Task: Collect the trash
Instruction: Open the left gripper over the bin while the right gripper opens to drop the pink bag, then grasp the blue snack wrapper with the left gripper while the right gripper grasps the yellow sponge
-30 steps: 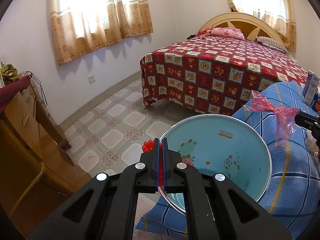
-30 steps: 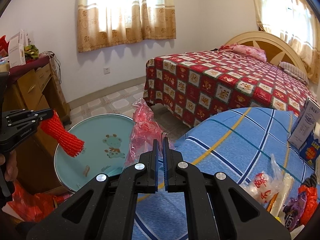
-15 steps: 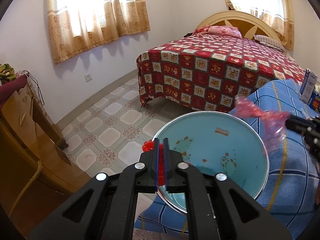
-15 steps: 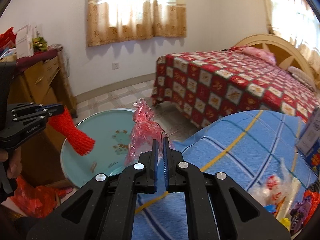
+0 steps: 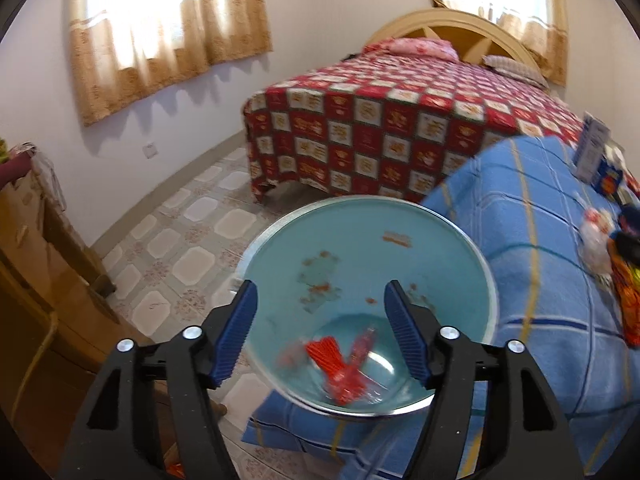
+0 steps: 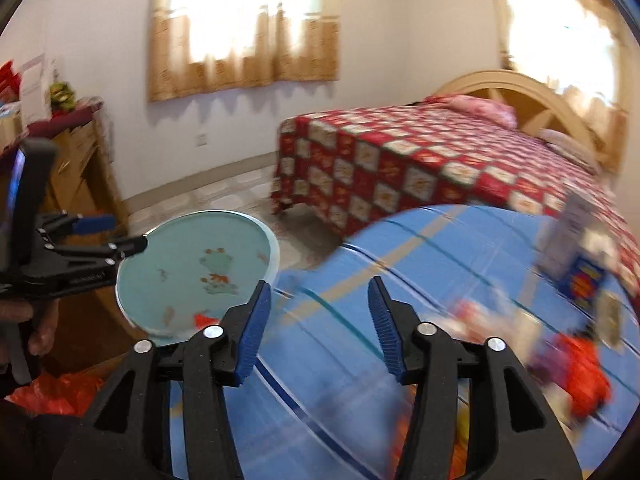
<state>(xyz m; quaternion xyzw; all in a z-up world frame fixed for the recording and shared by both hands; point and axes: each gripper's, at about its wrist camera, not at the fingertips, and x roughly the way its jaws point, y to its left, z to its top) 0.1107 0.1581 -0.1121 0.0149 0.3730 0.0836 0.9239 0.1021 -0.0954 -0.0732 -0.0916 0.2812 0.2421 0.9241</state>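
Left claw (image 5: pixel 320 306) spread wide, empty, over basin (image 5: pixel 460 240). Red net (image 5: pixel 336 368) and pink bag (image 5: pixel 362 344) lie in the basin bottom, touching, blurred. Right claw (image 6: pixel 319 304) also wide open, holding nothing, above blue cloth (image 6: pixel 400 264) on the bench. Basin sits at the cloth's left edge. More trash (image 6: pixel 584 376) piled on the cloth's right side, blurred; box (image 6: pixel 572 236) near it. Bed (image 5: pixel 400 120) behind.

A home bedroom is being shown: a bed (image 5: pixel 400 128) is being covered by a red checked quilt, curtained windows (image 5: pixel 168 32) behind it.
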